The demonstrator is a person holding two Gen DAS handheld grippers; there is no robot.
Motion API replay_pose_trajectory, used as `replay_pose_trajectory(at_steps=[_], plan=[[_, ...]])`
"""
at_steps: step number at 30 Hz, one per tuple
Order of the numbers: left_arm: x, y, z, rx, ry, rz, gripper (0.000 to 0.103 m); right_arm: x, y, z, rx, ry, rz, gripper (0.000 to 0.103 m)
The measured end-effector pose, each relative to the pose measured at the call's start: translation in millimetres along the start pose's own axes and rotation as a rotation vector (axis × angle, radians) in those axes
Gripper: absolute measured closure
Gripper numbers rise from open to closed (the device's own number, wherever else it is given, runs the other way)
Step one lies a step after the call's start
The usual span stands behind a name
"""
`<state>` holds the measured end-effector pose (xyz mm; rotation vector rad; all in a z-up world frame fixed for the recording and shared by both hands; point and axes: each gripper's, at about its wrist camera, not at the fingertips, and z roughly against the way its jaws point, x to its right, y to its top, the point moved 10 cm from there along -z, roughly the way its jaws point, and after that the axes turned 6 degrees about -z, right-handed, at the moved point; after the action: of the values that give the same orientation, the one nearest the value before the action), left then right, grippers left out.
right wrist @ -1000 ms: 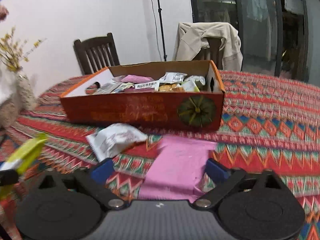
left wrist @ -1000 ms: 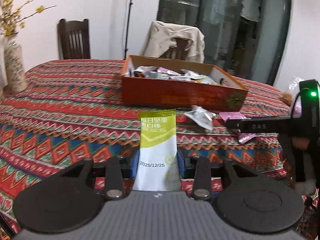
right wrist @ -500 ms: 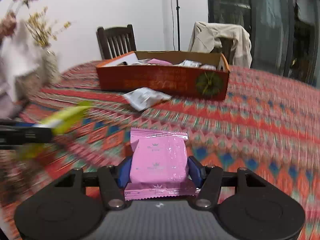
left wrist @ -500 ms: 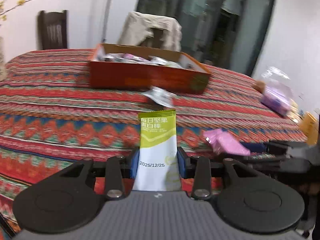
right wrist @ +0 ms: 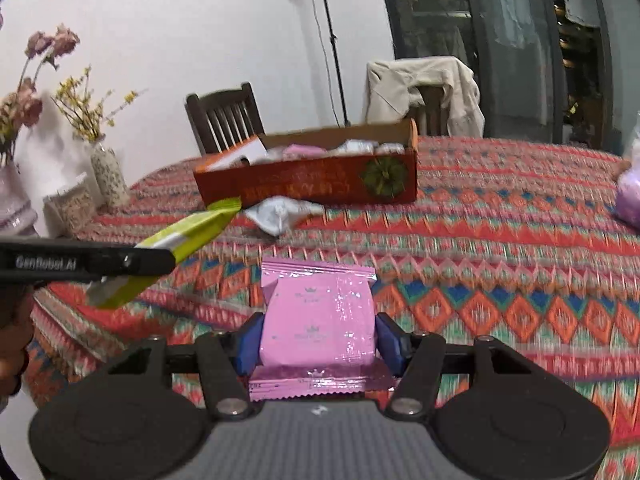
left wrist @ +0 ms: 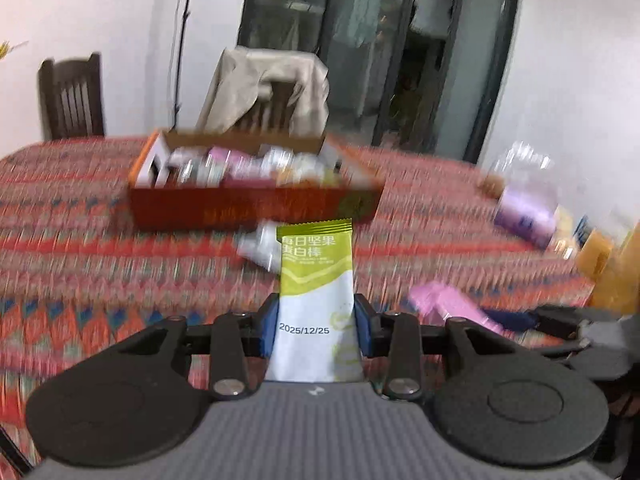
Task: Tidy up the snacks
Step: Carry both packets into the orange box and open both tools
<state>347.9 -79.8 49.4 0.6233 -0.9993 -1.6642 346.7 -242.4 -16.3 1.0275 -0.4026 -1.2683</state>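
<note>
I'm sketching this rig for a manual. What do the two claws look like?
Both claws match: the left claw and right claw have blue pads on black linkage arms with silver pivot bolts, round black discs and a ribbed grey body. White lettering marks the left claw's side.

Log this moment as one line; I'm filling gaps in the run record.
left gripper: shut on green bar packet | right gripper: shut on pink packet | snack box: ahead | white packet: on tablecloth

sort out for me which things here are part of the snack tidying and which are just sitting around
Part of the job:
- green and white snack bar, clamped in the left gripper
- pink packet, clamped in the right gripper
- white packet on the tablecloth
- orange box of snacks

Just lying about:
- vases of flowers
- chairs
- beige jacket
</note>
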Motion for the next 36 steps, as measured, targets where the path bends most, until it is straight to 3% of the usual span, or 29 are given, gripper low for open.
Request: replay_pose_trajectory(at_steps=[3,7,10,13,17,19,20,24,27,32,36], plan=[[-11,47,-10,0.071,-0.032,-0.014,0.064,-3,36,-6,0.052,0.01,0.052,0.045],[-39,102,-59,0.076,0.025,-0.019,0.064,-7,103,-34,0.118,0.014,0.135,0.045],[-66,130,-112,0.043,0.093,-0.009,0.064,1,152,-79,0.108,0.026,0.132,0.045],[-89,141,-171,-0.026,0.125,0.023,0.064,15,186,-133,0.054,0.009,0.126,0.045],[-113,144,-236,-0.104,0.173,0.063,0.064,38,213,-209,-0.01,-0.083,0.123,0.045],[-116,140,-259,-0.142,0.176,0.069,0.061,46,223,-239,-0.031,-0.128,0.126,0.045],[-117,138,-268,-0.154,0.181,0.067,0.054,49,226,-249,-0.039,-0.142,0.125,0.045],[-119,134,-267,-0.131,0.191,0.048,0.029,59,239,-280,-0.034,-0.203,0.112,0.043],[-124,134,-260,-0.129,0.183,0.052,0.029,62,246,-281,-0.022,-0.16,0.071,0.034],[-126,141,-239,-0.115,0.19,0.05,0.029,61,251,-269,0.0,-0.138,0.068,0.034],[-118,145,-197,-0.075,0.18,0.012,0.027,50,253,-238,0.024,-0.125,0.084,0.034]])
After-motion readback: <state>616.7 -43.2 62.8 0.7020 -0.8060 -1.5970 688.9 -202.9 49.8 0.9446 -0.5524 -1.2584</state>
